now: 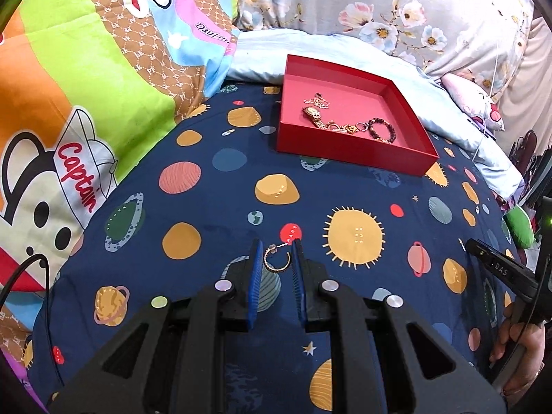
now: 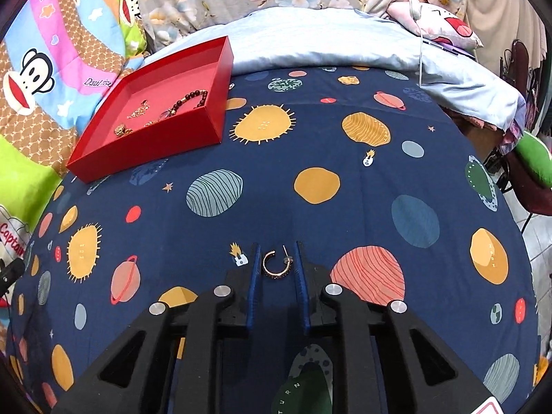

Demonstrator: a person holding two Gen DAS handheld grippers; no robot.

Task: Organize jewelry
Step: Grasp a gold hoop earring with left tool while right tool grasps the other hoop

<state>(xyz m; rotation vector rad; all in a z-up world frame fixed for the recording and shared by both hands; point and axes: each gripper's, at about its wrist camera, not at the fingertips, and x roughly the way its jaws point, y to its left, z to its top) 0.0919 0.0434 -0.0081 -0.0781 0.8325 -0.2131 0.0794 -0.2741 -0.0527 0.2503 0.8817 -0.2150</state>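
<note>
Two gold hoop earrings are in play. In the left wrist view one hoop earring (image 1: 277,270) sits between the blue pads of my left gripper (image 1: 276,246), which is shut on it just above the navy planet-print sheet (image 1: 214,214). In the right wrist view my right gripper (image 2: 276,248) is shut on the other hoop earring (image 2: 276,275), whose post touches the right pad. A shallow red box (image 1: 345,151) lies further back and holds a gold watch (image 1: 312,114), a dark beaded bracelet (image 1: 381,131) and chains. In the right wrist view the red box (image 2: 148,151) appears upper left.
A cartoon-monkey quilt (image 1: 69,103) is piled at the left, with floral pillows (image 1: 379,7) and a pale blue pillow (image 1: 448,110) behind the box. A person's hand (image 1: 517,345) shows at the right edge. The bed's edge and floor (image 2: 538,241) are at the right.
</note>
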